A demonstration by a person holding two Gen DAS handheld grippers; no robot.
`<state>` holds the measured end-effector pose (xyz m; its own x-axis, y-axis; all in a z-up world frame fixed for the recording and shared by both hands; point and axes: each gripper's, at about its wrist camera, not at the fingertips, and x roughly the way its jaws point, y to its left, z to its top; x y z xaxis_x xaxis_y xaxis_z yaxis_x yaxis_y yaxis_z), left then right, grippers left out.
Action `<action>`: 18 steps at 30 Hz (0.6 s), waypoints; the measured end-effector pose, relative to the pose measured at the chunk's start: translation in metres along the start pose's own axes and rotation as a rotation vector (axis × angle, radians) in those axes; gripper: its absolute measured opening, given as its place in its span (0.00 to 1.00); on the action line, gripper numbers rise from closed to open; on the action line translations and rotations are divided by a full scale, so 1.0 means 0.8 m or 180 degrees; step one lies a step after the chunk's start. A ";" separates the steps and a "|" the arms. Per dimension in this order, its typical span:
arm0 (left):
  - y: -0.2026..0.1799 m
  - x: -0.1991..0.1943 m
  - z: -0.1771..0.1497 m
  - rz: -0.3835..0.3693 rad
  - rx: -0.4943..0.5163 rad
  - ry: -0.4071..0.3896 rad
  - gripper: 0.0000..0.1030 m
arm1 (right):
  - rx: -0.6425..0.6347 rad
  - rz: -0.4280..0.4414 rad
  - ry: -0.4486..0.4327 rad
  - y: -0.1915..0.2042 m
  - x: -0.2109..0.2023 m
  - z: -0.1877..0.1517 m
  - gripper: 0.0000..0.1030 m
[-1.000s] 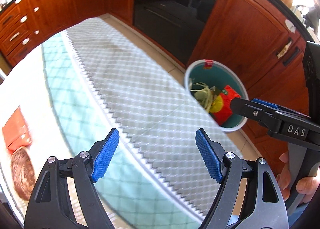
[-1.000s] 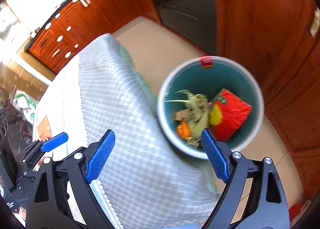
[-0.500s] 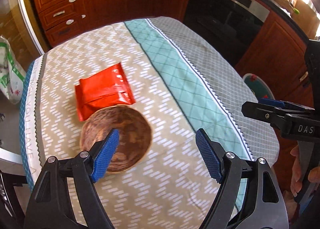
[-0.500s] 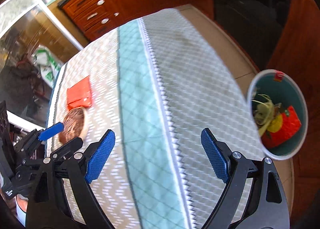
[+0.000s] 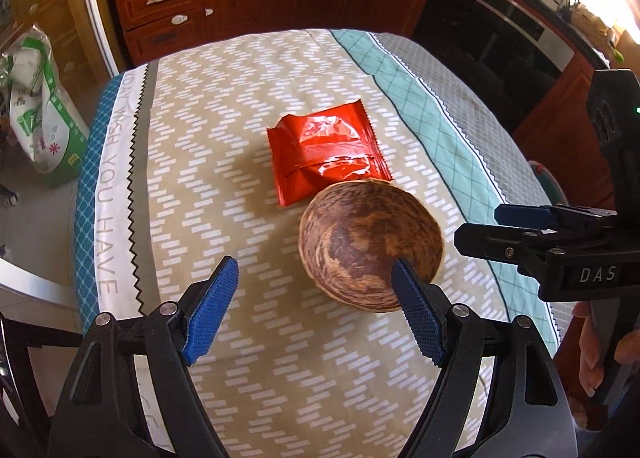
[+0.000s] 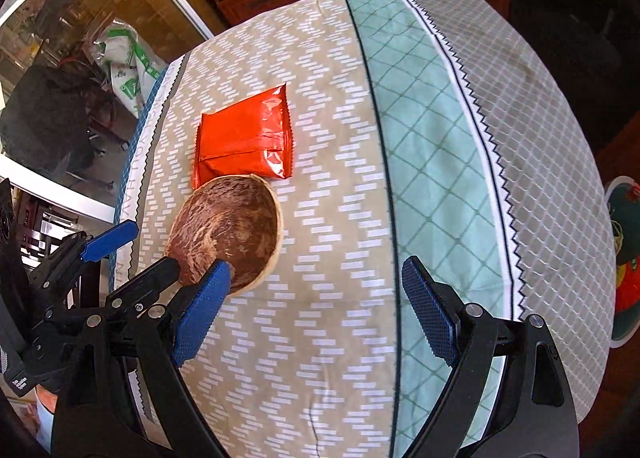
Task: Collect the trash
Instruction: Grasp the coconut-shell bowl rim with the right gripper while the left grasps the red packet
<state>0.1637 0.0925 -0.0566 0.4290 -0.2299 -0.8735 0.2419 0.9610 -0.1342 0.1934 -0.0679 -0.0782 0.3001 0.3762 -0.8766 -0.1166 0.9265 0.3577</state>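
Wrapper (image 5: 326,152), a crumpled red snack packet, lies flat on the tablecloth (image 5: 240,106) beyond both sets of fingers, its near edge touching or tucked just under the rim of a brown wooden bowl (image 5: 370,248). Left gripper (image 5: 314,308) hovers above the cloth with its blue pads spread wide and nothing between them, the bowl just past its right pad; right gripper (image 6: 316,310) hangs likewise wide apart and empty over bare cloth, the bowl by its left pad. Off the table's far edge, a teal bin (image 6: 622,258) stands on the floor with rubbish inside.
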 end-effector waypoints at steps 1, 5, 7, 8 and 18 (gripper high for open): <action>0.004 0.002 0.000 0.0006 -0.0007 0.0006 0.77 | 0.0004 0.0063 0.0023 0.004 0.005 0.002 0.81; 0.025 0.007 0.000 0.0016 -0.0077 0.0026 0.77 | -0.0093 0.0107 0.0073 0.020 0.019 0.006 0.75; 0.033 0.009 0.002 0.0020 -0.0103 0.0029 0.77 | -0.0137 0.0086 0.0117 0.028 0.029 0.007 0.68; 0.036 0.009 0.003 0.0021 -0.0114 0.0030 0.77 | -0.0148 0.0084 0.0137 0.030 0.033 0.007 0.63; 0.043 0.018 0.018 -0.0078 -0.0198 0.0017 0.77 | -0.0242 -0.0070 0.0165 0.040 0.057 0.004 0.13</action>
<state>0.1909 0.1204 -0.0669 0.4190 -0.2527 -0.8721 0.1975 0.9628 -0.1842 0.2064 -0.0215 -0.1057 0.2542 0.3536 -0.9002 -0.1827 0.9316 0.3143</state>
